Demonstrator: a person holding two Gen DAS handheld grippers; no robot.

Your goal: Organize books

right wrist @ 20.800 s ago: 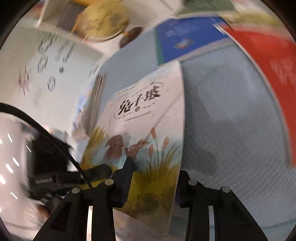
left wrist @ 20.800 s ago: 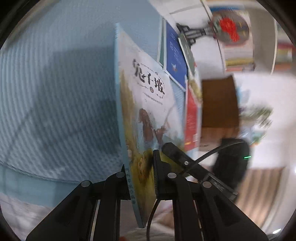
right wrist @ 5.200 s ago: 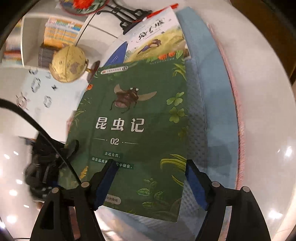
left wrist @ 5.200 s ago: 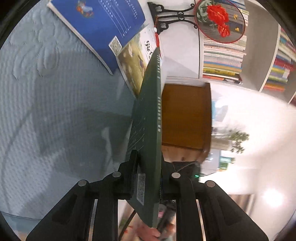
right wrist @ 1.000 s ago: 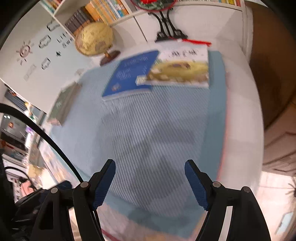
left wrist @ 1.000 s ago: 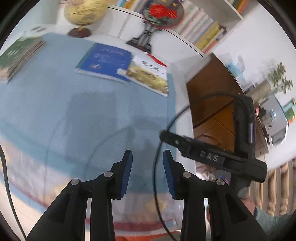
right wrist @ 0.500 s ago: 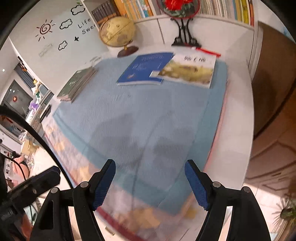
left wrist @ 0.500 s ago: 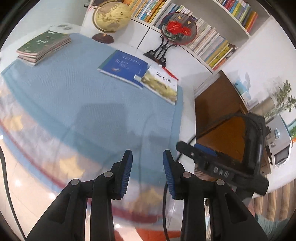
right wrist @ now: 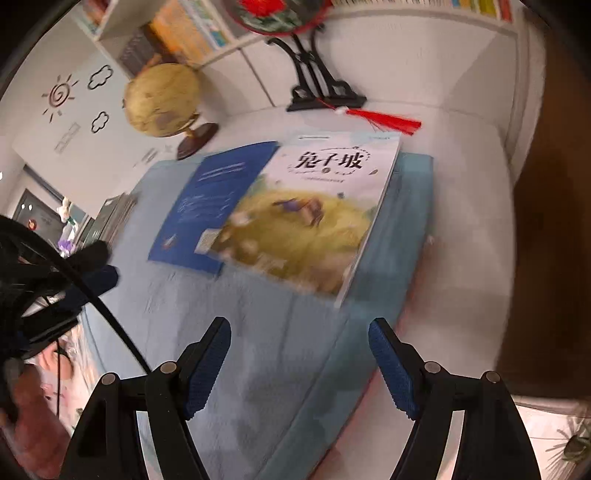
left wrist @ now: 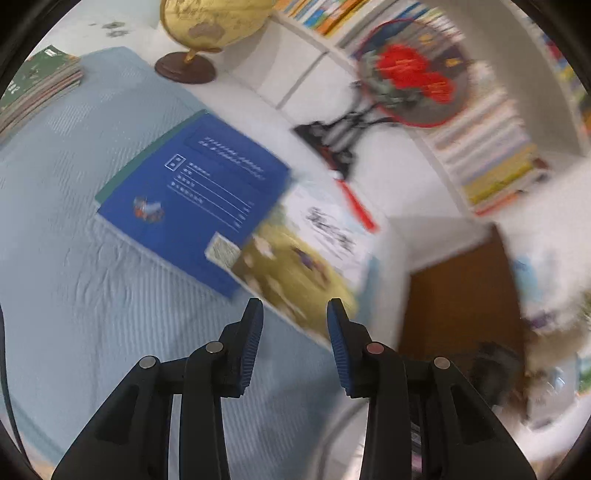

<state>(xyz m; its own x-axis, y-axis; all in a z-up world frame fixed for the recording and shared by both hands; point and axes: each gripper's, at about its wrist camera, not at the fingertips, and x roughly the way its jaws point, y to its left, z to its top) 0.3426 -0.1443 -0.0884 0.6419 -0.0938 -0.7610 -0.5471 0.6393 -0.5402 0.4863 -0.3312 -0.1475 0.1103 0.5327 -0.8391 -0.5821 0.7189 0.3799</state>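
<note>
books: picture book (right wrist: 314, 218) overlaps blue book (left wrist: 192, 192) | globe (right wrist: 162, 99) behind | both grippers (left wrist: 293, 314) (right wrist: 299, 332) open, empty

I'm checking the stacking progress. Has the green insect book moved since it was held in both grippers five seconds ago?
Yes. It now tops the stack at the blue cloth's far left, beyond the globe, away from the blue book.

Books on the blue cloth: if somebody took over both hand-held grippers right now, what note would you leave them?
Left hand-held gripper: open, empty.
Right hand-held gripper: open wider, empty.
Rabbit book lies flat near the cloth's corner, overlapping the blue book.
Done: a stack with a green cover on top sits at the far side.
Left: likely the rabbit book next, then the blue one.
</note>
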